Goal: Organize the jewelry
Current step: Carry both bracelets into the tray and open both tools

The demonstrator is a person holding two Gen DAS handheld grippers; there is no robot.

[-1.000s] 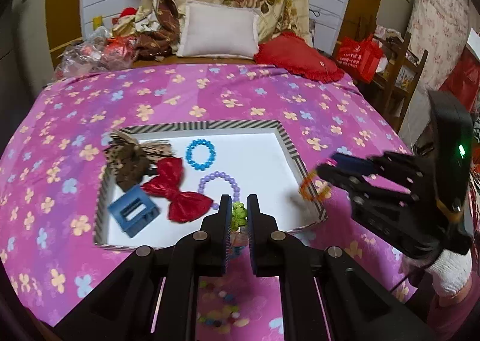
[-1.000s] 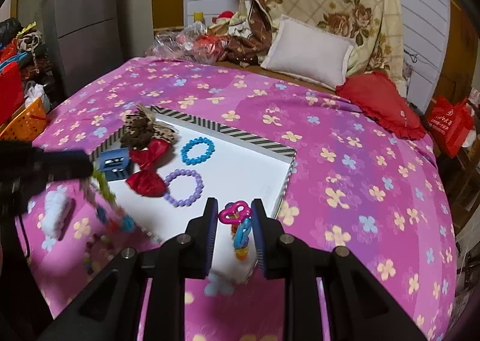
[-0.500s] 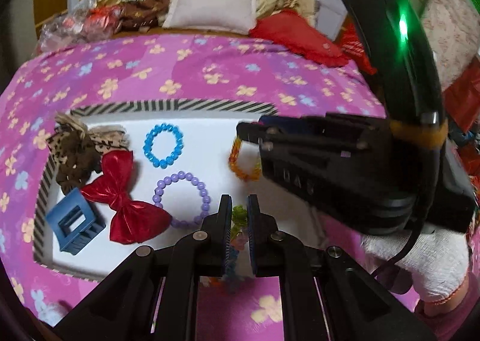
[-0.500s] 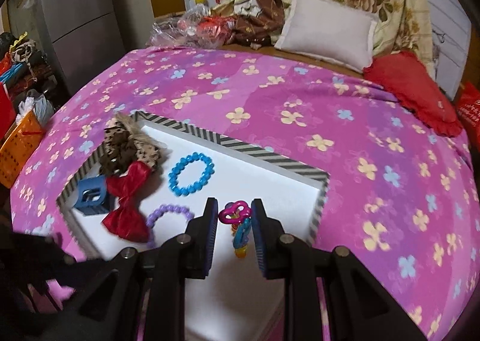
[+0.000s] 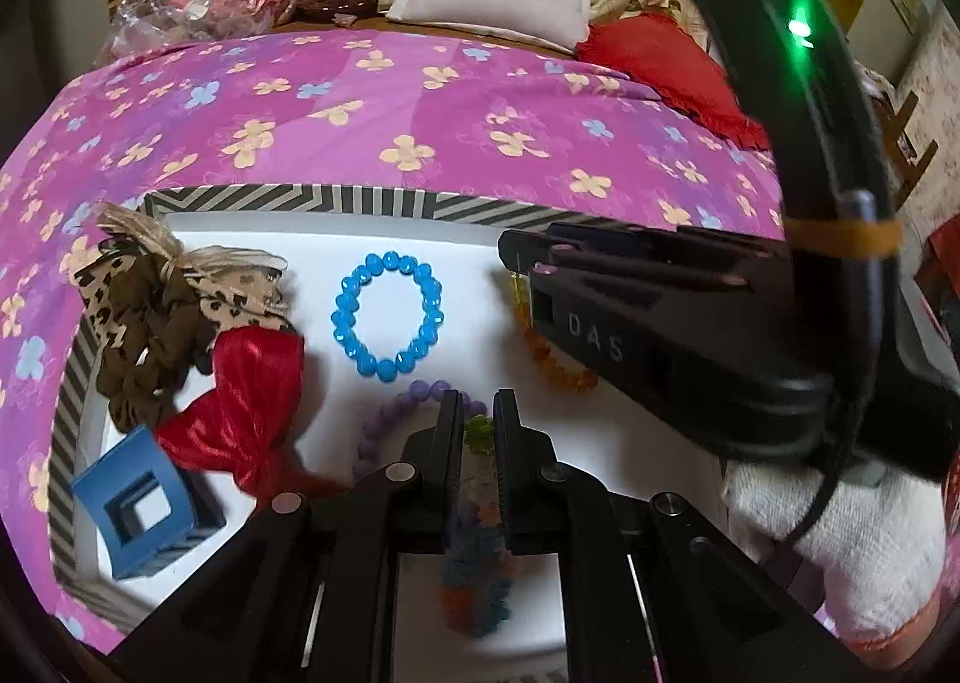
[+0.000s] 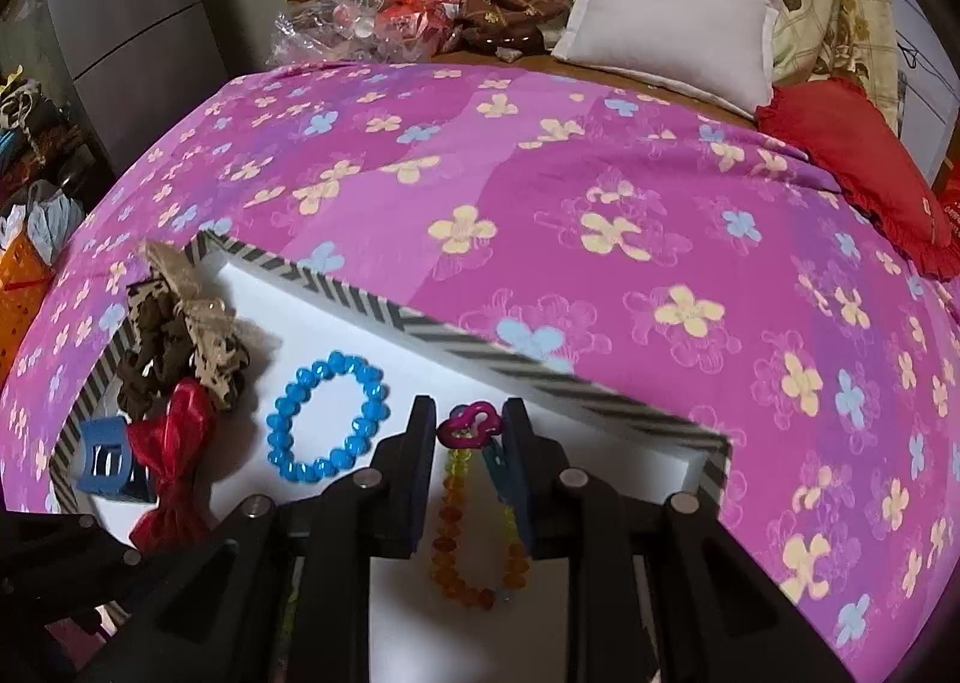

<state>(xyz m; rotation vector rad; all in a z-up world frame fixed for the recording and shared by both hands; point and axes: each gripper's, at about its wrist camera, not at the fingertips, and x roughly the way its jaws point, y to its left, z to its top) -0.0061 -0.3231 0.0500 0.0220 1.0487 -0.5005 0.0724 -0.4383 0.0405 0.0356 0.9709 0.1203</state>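
A white tray with a striped rim (image 5: 384, 200) (image 6: 456, 332) lies on the pink bed. In it are a blue bead bracelet (image 5: 389, 315) (image 6: 327, 425), a purple bead bracelet (image 5: 384, 425), a red bow (image 5: 246, 389) (image 6: 171, 461), a leopard scrunchie (image 5: 162, 317) and a blue claw clip (image 5: 135, 509). My left gripper (image 5: 478, 422) is shut on a multicolour bead bracelet (image 5: 477, 575) over the tray's near side. My right gripper (image 6: 468, 425) is shut on an orange bead bracelet with a pink charm (image 6: 462, 527), which hangs onto the tray floor; it also shows in the left wrist view (image 5: 555, 368).
The pink flowered bedspread (image 6: 600, 191) stretches beyond the tray. A white pillow (image 6: 672, 17), a red cushion (image 6: 858, 161) and a pile of bags and clothes (image 6: 420, 11) lie at the bed's head. A grey cabinet (image 6: 120, 11) stands at left.
Both grippers have moved forward and lower over the tray. The orange bracelet in the right gripper has come down onto the tray floor. The left gripper's bracelet now hangs over the tray.
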